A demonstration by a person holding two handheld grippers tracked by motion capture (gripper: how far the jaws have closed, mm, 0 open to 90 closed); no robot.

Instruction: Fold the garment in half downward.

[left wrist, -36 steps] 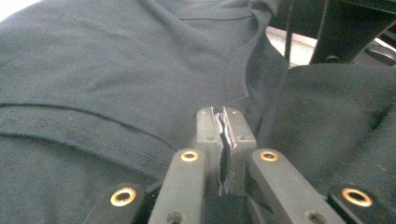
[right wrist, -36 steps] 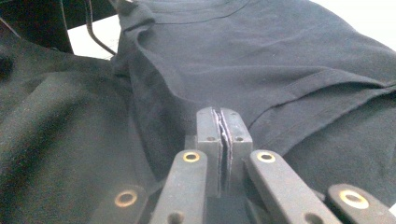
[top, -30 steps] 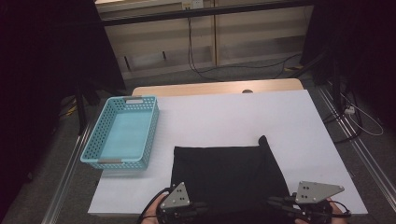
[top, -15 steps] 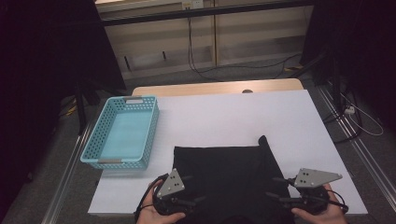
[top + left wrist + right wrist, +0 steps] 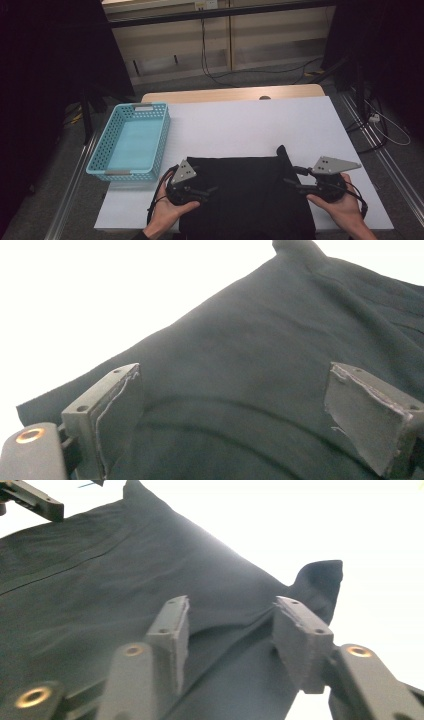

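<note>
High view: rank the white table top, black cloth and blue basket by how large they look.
1. White table top, clearly the largest.
2. Black cloth, partly cut off at the bottom edge.
3. Blue basket, smallest of the three.

Cloth near, basket to the left.
The black folded fabric cloth lies on the near middle of the white rectangular table; the light-blue perforated plastic basket sits on its left edge, just left and far of the cloth.
</note>
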